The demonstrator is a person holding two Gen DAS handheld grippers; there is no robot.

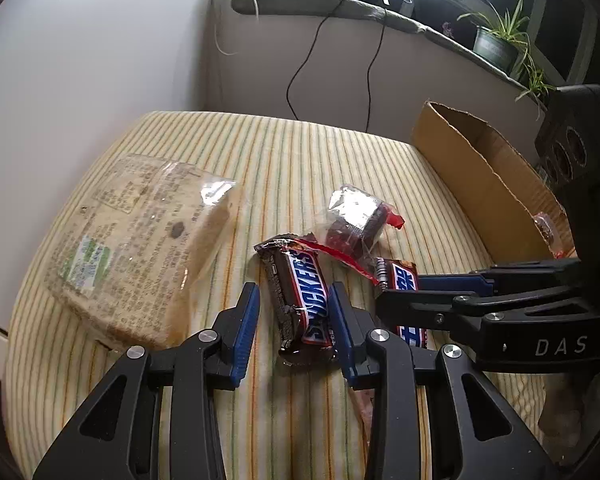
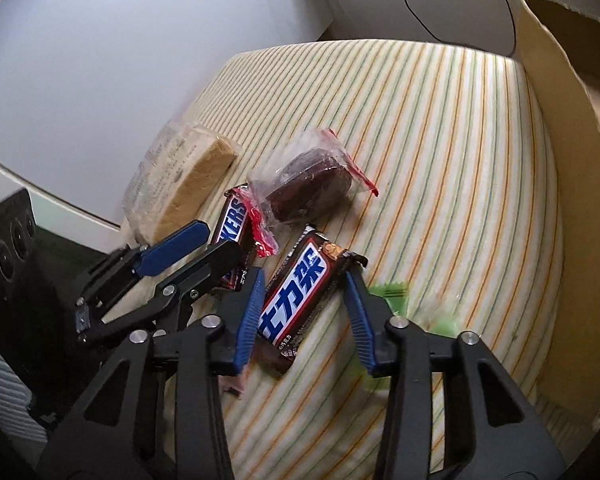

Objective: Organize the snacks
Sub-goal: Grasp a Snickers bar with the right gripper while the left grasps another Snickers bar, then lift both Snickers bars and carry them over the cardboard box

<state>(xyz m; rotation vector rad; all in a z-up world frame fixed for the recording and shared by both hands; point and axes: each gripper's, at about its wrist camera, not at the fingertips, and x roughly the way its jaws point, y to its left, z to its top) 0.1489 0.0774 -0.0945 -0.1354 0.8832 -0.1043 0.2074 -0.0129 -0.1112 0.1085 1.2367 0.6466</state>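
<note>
Two Snickers bars lie on a striped cloth. My left gripper (image 1: 294, 294) is open, its jaws on either side of the English-labelled Snickers bar (image 1: 300, 298), which also shows in the right wrist view (image 2: 233, 224). My right gripper (image 2: 306, 280) is open around the Chinese-labelled Snickers bar (image 2: 296, 300), seen partly in the left wrist view (image 1: 400, 278). A clear bag with a dark cake (image 1: 354, 220) (image 2: 310, 186) lies just beyond both bars. A large clear-wrapped biscuit pack (image 1: 128, 240) (image 2: 184, 184) lies to the left.
An open cardboard box (image 1: 480, 184) (image 2: 556, 128) stands on the right edge of the cloth, with a red-wrapped snack (image 1: 546, 230) inside. A green wrapper (image 2: 392, 294) lies beside my right gripper. A wall and windowsill with cables and plants (image 1: 500, 40) are behind.
</note>
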